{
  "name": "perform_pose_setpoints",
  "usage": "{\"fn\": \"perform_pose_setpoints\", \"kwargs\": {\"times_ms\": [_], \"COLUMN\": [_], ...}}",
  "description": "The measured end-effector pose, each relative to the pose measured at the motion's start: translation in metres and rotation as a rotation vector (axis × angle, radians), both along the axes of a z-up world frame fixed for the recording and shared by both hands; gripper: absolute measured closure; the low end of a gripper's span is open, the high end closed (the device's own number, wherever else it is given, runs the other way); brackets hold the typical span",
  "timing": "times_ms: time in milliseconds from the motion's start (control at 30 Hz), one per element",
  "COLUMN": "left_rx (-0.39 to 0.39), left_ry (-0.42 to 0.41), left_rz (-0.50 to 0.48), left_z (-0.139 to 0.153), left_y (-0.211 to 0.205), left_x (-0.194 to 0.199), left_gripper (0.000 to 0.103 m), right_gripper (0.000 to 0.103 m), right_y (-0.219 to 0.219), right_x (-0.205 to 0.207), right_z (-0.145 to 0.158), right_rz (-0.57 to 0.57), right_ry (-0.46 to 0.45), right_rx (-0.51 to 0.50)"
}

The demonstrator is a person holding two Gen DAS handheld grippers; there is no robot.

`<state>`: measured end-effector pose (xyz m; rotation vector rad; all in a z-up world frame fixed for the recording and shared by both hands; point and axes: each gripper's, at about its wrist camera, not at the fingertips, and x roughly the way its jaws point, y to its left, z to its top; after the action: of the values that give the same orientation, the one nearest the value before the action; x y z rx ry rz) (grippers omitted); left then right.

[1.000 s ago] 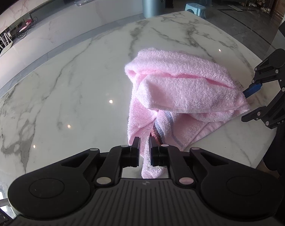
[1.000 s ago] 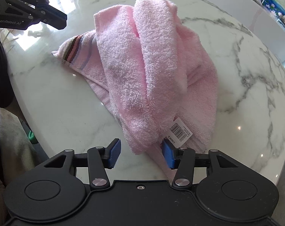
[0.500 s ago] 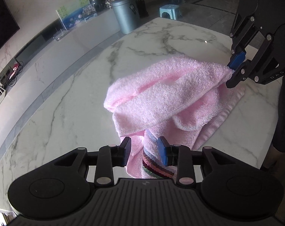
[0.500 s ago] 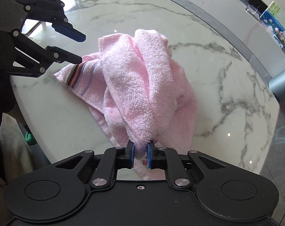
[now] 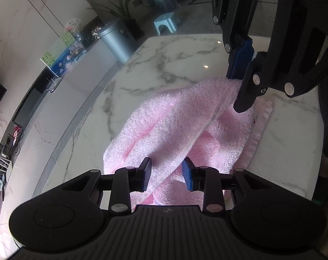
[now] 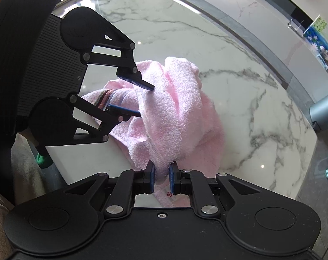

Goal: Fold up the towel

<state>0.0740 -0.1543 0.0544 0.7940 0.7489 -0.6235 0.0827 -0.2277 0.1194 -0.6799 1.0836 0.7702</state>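
On the marble table (image 5: pixel 155 69) the pink towel (image 5: pixel 174 121) has risen into a bunched peak, clenched by the right gripper (image 6: pixel 162 176), while the left gripper (image 5: pixel 166 174) has apparently released its striped corner, leaving folding unstarted.

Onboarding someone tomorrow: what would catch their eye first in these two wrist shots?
The pink towel, bunched up in the middle of the white marble table. Next, the right gripper, shut on a gathered fold of the towel and lifting it into a peak. The left gripper straddles another fold near the striped end, its fingers apart and not pinching.
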Motion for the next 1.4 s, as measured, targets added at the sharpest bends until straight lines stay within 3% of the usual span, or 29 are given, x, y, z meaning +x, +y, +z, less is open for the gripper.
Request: {"fn": "perform_pose_setpoints", "kwargs": {"times_ms": [167,367,533,700,933,1033,1100,1133,1267,1400], "left_rx": [-0.018,-0.015,-0.024,-0.042,-0.060,-0.066,-0.071,-0.072,-0.077,-0.089], "left_ry": [0.038,0.083,0.065,0.056,0.051,0.054,0.055,0.053,0.048,0.037], "left_rz": [0.017,0.066,0.108,0.184,0.247,0.252,0.251,0.251,0.254,0.272], "left_z": [0.004,0.008,0.018,0.030,0.041,0.043,0.045,0.046,0.051,0.057], "left_y": [-0.002,-0.004,0.005,0.026,0.049,0.053,0.054,0.054,0.057,0.064], "left_x": [0.012,0.019,0.020,0.033,0.045,0.047,0.047,0.048,0.052,0.055], "left_gripper": [0.093,0.100,0.101,0.101,0.101,0.101,0.101,0.101,0.101,0.101], "right_gripper": [0.092,0.092,0.090,0.073,0.068,0.068,0.053,0.052,0.051,0.053], "right_y": [-0.002,-0.005,-0.008,-0.015,-0.012,-0.006,-0.001,0.001,0.008,0.011], "right_x": [0.001,0.003,0.004,0.005,-0.002,-0.009,-0.014,-0.017,-0.020,-0.008], "right_z": [-0.001,-0.006,-0.009,-0.015,-0.057,-0.066,-0.066,-0.065,-0.070,-0.082], "right_rz": [0.000,-0.008,-0.016,-0.028,-0.014,-0.012,-0.020,-0.024,-0.032,-0.077], "right_ry": [0.008,0.019,0.014,0.012,0.084,0.099,0.090,0.078,0.000,0.049], "right_rx": [0.003,0.006,0.007,-0.009,-0.043,0.013,0.072,0.096,0.094,0.151]}}
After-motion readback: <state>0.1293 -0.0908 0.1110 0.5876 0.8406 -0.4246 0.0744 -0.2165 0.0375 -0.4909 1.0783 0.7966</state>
